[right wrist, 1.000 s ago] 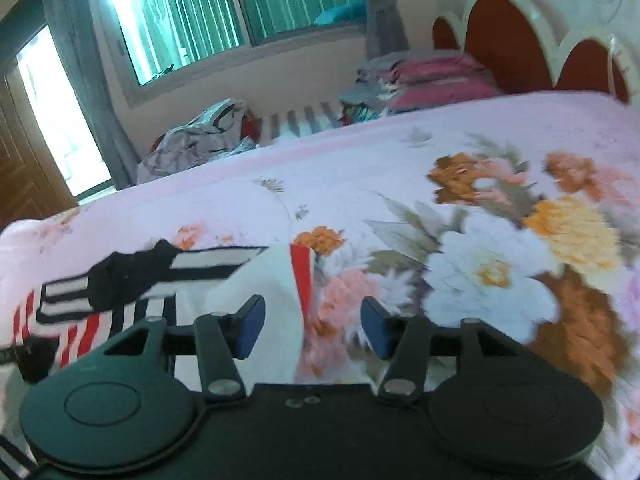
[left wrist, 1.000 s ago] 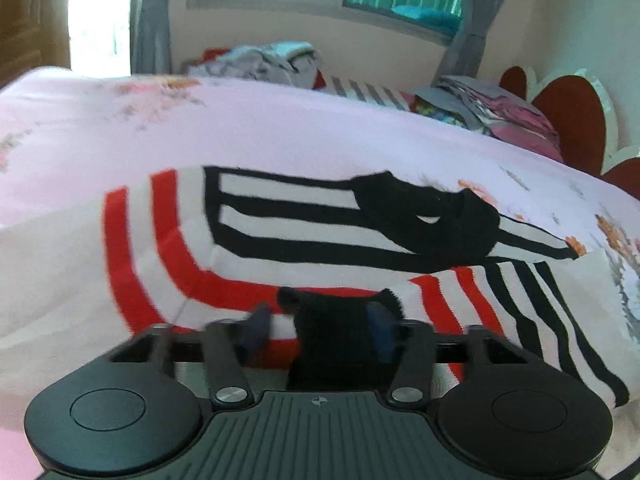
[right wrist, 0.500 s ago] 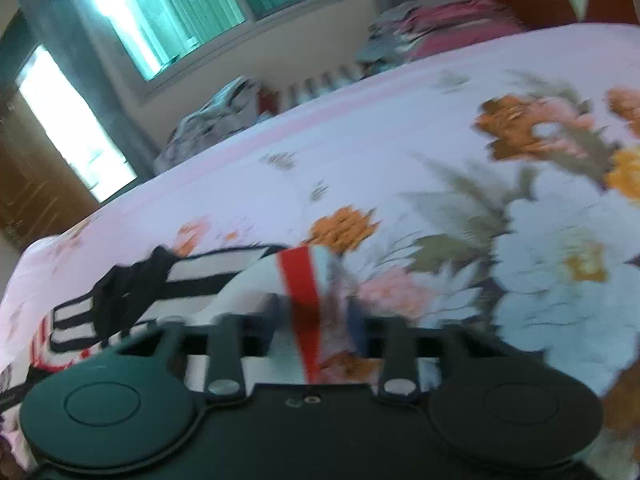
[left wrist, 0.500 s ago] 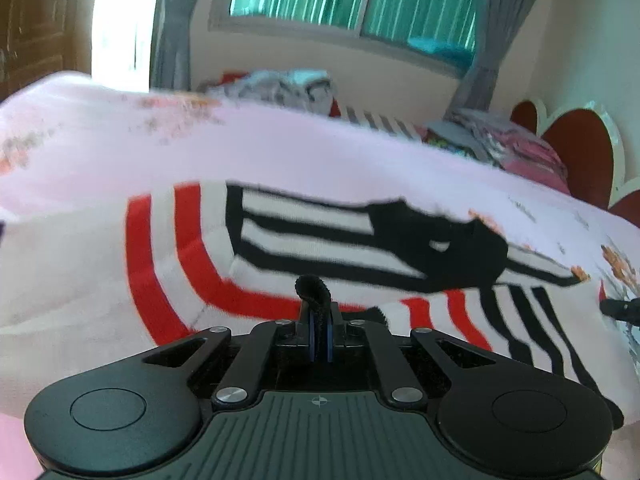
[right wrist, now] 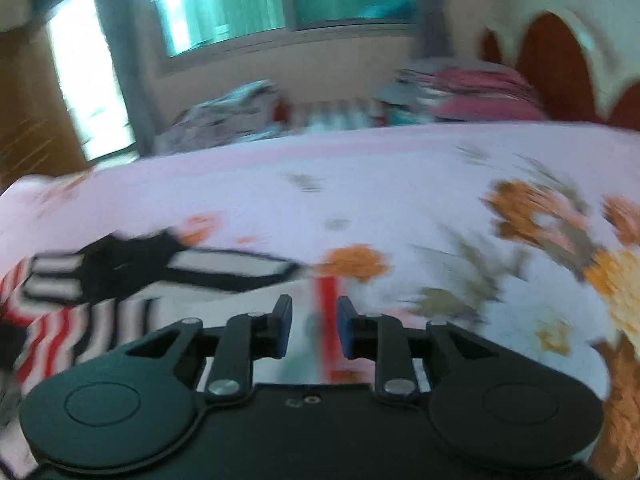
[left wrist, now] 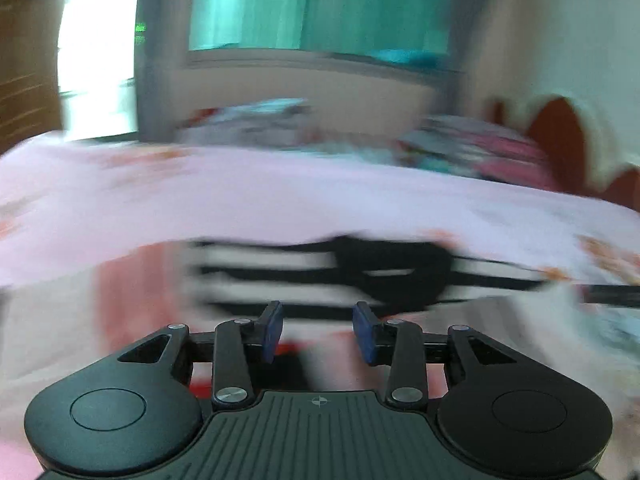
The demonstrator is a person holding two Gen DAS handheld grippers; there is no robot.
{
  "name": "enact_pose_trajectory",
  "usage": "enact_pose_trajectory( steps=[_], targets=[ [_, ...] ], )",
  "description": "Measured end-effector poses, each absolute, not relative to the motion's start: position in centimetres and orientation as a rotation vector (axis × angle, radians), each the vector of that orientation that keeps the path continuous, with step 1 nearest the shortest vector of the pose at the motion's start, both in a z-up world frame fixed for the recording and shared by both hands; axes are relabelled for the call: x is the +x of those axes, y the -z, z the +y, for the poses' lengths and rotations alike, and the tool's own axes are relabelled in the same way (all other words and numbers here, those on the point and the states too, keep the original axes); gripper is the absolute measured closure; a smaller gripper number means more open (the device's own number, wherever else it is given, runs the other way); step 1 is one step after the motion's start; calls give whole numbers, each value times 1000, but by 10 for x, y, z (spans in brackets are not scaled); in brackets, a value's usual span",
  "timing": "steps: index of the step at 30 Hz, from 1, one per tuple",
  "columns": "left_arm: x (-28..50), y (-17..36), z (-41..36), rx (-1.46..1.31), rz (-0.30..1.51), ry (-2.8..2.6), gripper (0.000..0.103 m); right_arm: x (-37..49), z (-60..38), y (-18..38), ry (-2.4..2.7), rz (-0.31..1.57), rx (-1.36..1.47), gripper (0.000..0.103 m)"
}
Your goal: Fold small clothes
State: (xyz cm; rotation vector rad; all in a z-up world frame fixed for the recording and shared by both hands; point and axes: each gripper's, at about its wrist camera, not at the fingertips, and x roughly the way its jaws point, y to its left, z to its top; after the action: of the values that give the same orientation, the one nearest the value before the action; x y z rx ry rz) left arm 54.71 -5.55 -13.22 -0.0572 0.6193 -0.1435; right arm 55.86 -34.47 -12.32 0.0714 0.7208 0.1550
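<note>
A small striped top, white with black and red bands and a black collar, lies spread on the pink floral bedsheet. Both views are blurred by motion. My left gripper hovers over the top's near edge. Its jaws are opening, and no cloth is pinched between the blue pads. In the right wrist view the same top lies to the left. My right gripper is also opening. The garment's red-striped edge sits in the gap, and the pads do not press on it.
A loose heap of clothes and a folded pink stack sit at the bed's far side under the window. The red scalloped headboard rises at the right. Flowered sheet stretches right of the top.
Half a second ago both grippers were shut on cloth, the left on a black cuff, the right on the red-striped edge. Both have since opened and let go, and both views have swung.
</note>
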Motion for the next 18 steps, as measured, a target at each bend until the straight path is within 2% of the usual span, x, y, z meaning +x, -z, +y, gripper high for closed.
enact_pose_trajectory(
  steps=[6,9,11,12,13,16,18],
  targets=[
    [602,160,-139,-96,753,326,65,577,-311,141,-260,797,17,85],
    [611,169,-136,-68,754,270,66,583,-330,139,-63,756,-32,84],
    [605,174,-120,10,749,174,65,592,-360,144,38,778,33,86],
    [603,179,-106,-24,753,181,65,594,-371,148,40,801,69,79],
    [601,181,-94,-67,754,200,66,593,-376,149,14,798,79,80],
    [598,171,-93,-31,767,167,65,590,-371,145,4,794,20,80],
    [589,154,-115,-35,689,220,65,578,-365,132,25,741,15,82]
  ],
)
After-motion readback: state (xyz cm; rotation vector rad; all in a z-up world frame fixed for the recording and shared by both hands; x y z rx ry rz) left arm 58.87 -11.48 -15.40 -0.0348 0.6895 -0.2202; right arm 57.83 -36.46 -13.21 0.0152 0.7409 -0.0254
